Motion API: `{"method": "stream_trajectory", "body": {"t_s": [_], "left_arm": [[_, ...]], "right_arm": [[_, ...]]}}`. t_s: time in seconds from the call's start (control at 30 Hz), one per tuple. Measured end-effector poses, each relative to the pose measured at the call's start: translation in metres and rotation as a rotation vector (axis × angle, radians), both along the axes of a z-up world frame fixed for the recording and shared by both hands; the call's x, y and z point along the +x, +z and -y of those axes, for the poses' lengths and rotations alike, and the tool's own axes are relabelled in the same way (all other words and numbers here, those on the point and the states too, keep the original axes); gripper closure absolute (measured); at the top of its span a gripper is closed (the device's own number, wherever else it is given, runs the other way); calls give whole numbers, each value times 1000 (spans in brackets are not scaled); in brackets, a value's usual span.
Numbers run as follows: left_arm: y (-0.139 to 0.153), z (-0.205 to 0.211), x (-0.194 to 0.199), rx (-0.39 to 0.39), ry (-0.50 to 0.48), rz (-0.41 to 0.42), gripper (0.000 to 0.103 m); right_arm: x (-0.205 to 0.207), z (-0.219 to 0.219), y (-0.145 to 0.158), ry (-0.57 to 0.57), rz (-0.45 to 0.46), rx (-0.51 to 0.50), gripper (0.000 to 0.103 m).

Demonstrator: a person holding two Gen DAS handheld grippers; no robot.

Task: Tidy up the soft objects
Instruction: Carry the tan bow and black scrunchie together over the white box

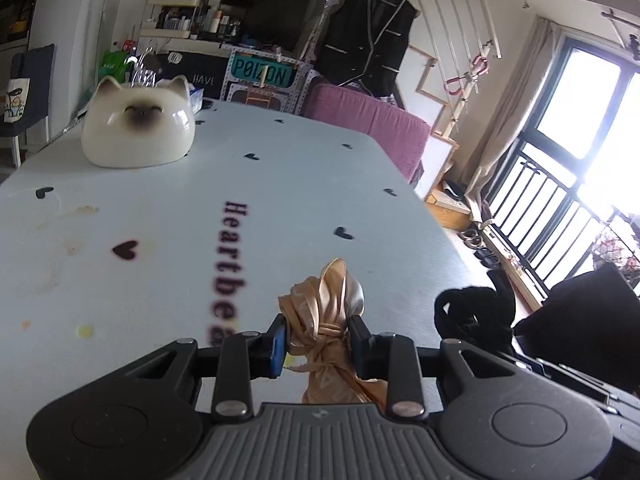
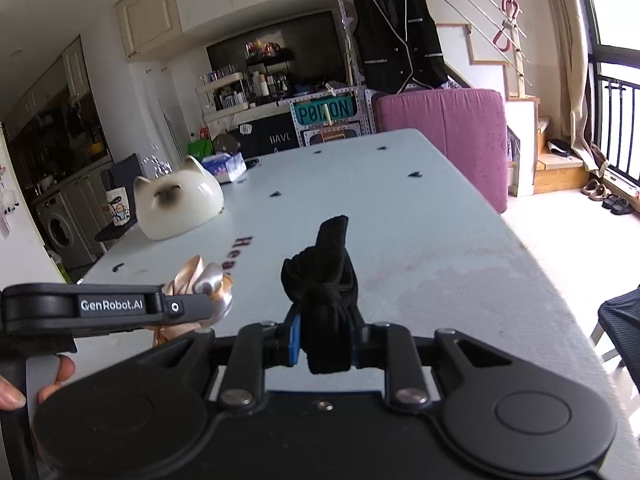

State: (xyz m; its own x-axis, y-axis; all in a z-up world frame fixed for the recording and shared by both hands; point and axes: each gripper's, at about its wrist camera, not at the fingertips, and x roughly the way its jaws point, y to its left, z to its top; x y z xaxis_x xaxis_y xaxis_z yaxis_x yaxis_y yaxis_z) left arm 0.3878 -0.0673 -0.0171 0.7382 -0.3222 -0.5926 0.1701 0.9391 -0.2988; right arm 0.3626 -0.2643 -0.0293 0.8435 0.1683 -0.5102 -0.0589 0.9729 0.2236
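Observation:
My left gripper [image 1: 318,340] is shut on a knotted tan satin cloth [image 1: 328,312], held above the pale blue table [image 1: 240,184]. My right gripper [image 2: 326,340] is shut on a knotted black sock bundle [image 2: 324,280], also lifted over the table. In the left wrist view the black sock bundle [image 1: 472,312] shows at the right, beside the tan cloth. In the right wrist view the left gripper [image 2: 216,308] reaches in from the left with the tan cloth [image 2: 196,280], and a hand [image 2: 56,376] holds its handle.
A white ceramic cat-head bowl [image 1: 138,128] stands at the table's far left, with a tissue pack [image 2: 224,166] behind it. A pink sofa [image 2: 444,136] lies beyond the far right edge. A dark chair [image 2: 624,336] stands at the table's right side.

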Motion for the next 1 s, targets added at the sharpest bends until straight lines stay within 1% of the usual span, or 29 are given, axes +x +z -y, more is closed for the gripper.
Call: {"method": "stream_trajectory", "body": {"t_s": [0.27,0.47,0.77,1.0], "left_arm": [[38,-4,-52,4,-1,46,70],[60,-10,-95,26,-23,65,70],[78,-20,-157,50,-74,88,70],[86,-34,-195,60,-109,104,70]], "right_arm": [[-43,2,40,2,36,-15,80],[-81,-4,60,25,42,-24,80],[-143,-11,81,40,67,-38,79],[-179,-18,92,56,87,-30,79]]}}
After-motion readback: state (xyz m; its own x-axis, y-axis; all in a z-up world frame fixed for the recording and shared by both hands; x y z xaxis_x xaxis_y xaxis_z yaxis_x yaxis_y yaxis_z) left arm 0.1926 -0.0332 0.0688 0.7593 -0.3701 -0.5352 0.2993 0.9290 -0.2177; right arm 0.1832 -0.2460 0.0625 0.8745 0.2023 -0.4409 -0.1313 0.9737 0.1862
